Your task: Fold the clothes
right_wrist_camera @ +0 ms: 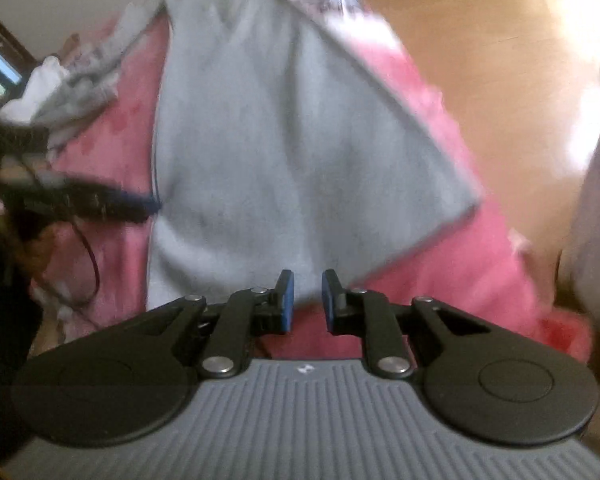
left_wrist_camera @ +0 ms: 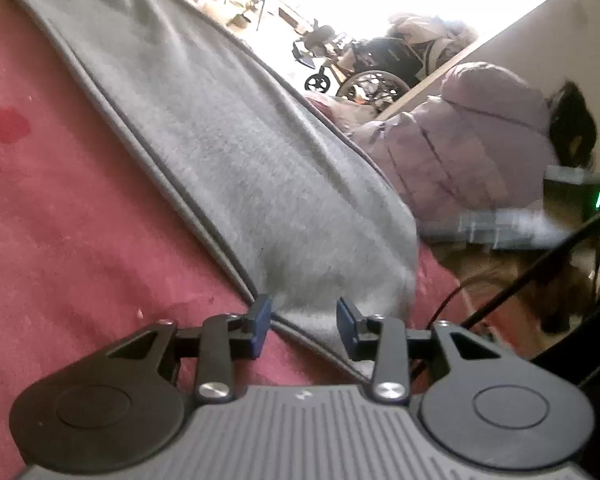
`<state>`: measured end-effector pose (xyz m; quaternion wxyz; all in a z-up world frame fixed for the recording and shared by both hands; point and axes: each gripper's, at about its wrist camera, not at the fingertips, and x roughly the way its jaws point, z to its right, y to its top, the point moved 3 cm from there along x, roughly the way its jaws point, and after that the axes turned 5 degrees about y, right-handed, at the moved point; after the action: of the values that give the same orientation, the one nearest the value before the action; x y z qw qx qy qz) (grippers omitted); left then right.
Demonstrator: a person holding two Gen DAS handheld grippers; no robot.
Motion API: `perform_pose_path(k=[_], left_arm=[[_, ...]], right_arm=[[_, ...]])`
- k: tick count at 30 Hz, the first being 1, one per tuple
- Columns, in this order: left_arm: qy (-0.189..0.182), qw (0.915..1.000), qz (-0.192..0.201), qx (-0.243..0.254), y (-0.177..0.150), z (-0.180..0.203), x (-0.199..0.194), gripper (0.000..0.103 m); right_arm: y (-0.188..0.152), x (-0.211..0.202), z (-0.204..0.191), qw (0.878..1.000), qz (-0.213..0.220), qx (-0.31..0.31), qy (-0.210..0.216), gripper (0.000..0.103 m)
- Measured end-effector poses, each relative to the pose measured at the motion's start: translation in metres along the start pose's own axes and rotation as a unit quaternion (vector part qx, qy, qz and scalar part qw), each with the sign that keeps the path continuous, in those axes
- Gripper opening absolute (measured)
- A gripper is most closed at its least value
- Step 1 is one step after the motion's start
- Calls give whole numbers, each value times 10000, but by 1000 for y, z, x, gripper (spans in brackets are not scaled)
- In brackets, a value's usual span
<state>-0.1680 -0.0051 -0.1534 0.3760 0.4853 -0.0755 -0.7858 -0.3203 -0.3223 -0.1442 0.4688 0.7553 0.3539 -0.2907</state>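
One grey fleece garment with a darker piped edge [left_wrist_camera: 228, 152] lies spread flat over a pink plush blanket [left_wrist_camera: 60, 220]; the surface under the blanket is hidden, so bed or sofa cannot be told apart. In the right wrist view the same garment [right_wrist_camera: 284, 140] reads as a long tapering panel with one free corner pointing right, toward the wooden floor [right_wrist_camera: 480, 40]

Left gripper [left_wrist_camera: 302, 326]: released, jaws standing apart, the garment's near hem passing between the blue pads [left_wrist_camera: 260, 320] without being pressed

Right gripper [right_wrist_camera: 307, 300]: jaws nearly together with a narrow gap, nothing visible between them; it sits just short of the garment's lower edge. The frame is smeared, so fine contact cannot be judged

Step in hand, as judged: between folds. The panel looks laid down and neither gripper has cloth clamped

Next move calls for: picking a fresh edge or corner, probably the free corner on the right, pinching a single layer cleanly, then carrying it across without dragging the blanket up with it

Surroundings: a second heap of grey and white clothes [right_wrist_camera: 60, 88] lies further off on the blanket, and a lilac quilted jacket [left_wrist_camera: 460, 140] is beyond the garment in the left view
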Motion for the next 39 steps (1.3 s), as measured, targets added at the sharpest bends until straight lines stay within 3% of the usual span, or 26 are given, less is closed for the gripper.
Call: perform_pose_path(k=[3, 6, 8, 10, 11, 13, 16, 18, 22, 25, 27, 30, 32, 34, 39], left_arm=[[566, 9959, 66, 697, -7, 26, -2, 48], [1249, 9789, 54, 1618, -24, 46, -4, 50], [1727, 9574, 21, 2312, -36, 64, 1, 55], [2066, 9385, -29, 2768, -50, 77, 4, 59], [2186, 9318, -60, 2896, -55, 80, 3, 60], [2314, 9273, -135, 2937, -61, 82, -4, 60], [2314, 9358, -339, 2638, -57, 84, -10, 60], [2379, 9419, -448, 2330, -55, 77, -26, 60], [2897, 9424, -330, 1642, -44, 50, -65, 60], [3426, 9344, -124, 964, -37, 19, -105, 60], [3707, 9278, 78, 424, -36, -3, -138, 60], [3858, 9213, 338, -361, -39, -35, -184, 60], [3923, 9165, 486, -620, -36, -49, -204, 60], [3989, 9104, 707, -837, -30, -54, -220, 60], [3784, 9144, 1094, -931, -24, -47, -240, 61]], right_arm=[[27, 10, -2, 9970, 708, -287, 85, 14], [35, 32, 2, 9950, 930, -358, -37, 15], [10, 42, 8, 9969, 624, -333, -344, 14], [-26, 30, 8, 9962, 601, -356, -527, 14], [-44, 19, 5, 9958, 622, -339, -588, 14], [-72, 0, 0, 9954, 493, -216, -797, 14], [-90, -25, -14, 9926, 664, -302, -973, 15], [-84, -34, -28, 9893, 996, -521, -929, 15], [-55, -11, -60, 9865, 1322, -913, -316, 15], [-43, 31, -79, 9888, 995, -1112, 56, 15], [-51, 60, -87, 9922, 373, -1184, 102, 15], [-74, 60, -97, 9939, 80, -1094, 130, 15], [-84, 47, -99, 9957, -215, -787, 447, 15], [-91, 33, -97, 9971, -244, -504, 512, 15], [-82, -12, -93, 9987, 495, -20, -110, 15]])
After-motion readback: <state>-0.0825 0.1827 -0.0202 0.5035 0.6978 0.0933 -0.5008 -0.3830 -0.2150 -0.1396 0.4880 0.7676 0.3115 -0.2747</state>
